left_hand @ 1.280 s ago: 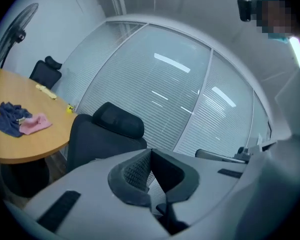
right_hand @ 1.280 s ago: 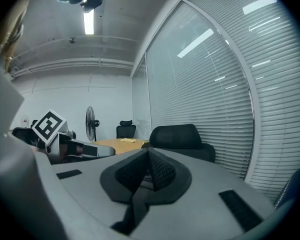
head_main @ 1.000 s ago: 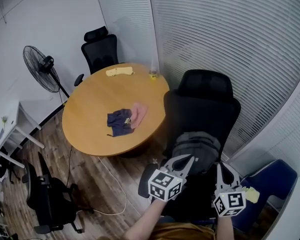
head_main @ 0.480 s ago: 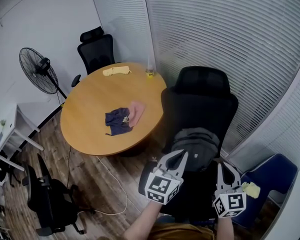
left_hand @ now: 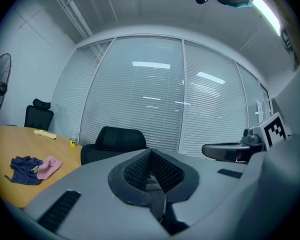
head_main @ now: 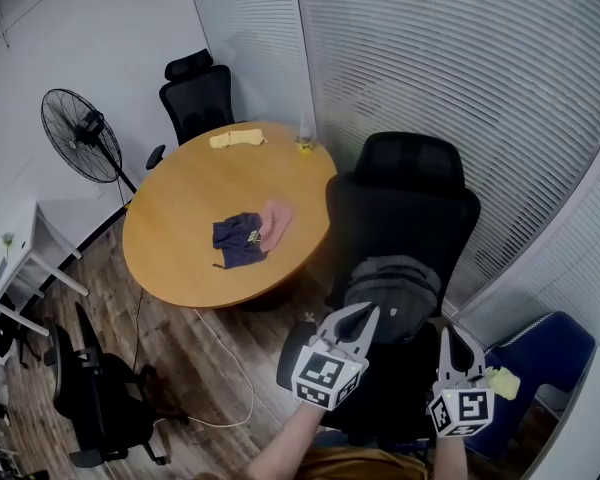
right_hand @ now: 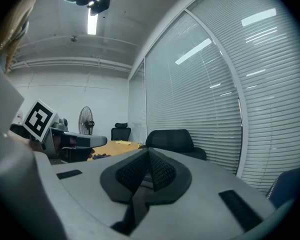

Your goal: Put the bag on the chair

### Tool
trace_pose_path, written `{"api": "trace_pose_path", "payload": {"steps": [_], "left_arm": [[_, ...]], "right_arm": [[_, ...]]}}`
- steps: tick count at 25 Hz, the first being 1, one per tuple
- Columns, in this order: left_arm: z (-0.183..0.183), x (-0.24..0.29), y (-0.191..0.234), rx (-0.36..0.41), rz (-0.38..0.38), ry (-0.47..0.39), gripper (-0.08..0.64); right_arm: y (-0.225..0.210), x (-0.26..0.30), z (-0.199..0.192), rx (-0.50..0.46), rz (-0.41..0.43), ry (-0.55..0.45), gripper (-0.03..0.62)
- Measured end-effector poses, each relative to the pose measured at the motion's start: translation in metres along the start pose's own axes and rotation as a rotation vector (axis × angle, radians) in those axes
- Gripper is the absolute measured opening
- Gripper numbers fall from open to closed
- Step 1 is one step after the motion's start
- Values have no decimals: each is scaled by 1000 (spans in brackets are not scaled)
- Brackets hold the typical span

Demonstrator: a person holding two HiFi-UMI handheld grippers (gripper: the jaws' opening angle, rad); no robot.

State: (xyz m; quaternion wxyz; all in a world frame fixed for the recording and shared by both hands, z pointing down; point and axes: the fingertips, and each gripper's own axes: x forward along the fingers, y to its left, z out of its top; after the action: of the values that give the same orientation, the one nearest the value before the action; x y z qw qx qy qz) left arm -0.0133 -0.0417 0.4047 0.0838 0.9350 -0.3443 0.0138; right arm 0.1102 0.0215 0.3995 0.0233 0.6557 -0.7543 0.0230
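We see the grey bag (head_main: 392, 290) lying on the chair (head_main: 405, 208) seat, against its backrest; left tongs (head_main: 363, 313) and right tongs (head_main: 448, 332) hover closed, empty, near the seat's front edge (open floor (head_main: 180, 358) leftwards)

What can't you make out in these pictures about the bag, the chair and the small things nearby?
- Head view: the left gripper covers the near end of the bag, so how it sits on the chair seat is unclear.
- Both gripper views: each gripper's own body fills the foreground; no bag is recognisable.
- Head view: the yellow object at the table edge and the yellow item beside the right gripper are too small to identify.
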Motion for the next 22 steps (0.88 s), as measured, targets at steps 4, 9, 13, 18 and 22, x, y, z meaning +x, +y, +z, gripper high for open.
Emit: {"api": "trace_pose_path", "payload": {"steps": [4,9,13,18,22], "left_arm": [[0,2,0,1,7,-1,23],[-1,3,-2,-2,4,3,23],[-4,3,-3,-4,8,6,23],[-3,4,-4,-13,10,2,23],[-7,5,-5,-13,7,6,23]], "right_arm": [[-2,-2,-1,-6,2,7,12],[-2,-6,-3,-5,1,14,12],[-6,-8,-6,-2,-7,17,12],[-9,-13,-9,2,-20,25,12],[-12,-16,-10,-3,-32,24,11]]}}
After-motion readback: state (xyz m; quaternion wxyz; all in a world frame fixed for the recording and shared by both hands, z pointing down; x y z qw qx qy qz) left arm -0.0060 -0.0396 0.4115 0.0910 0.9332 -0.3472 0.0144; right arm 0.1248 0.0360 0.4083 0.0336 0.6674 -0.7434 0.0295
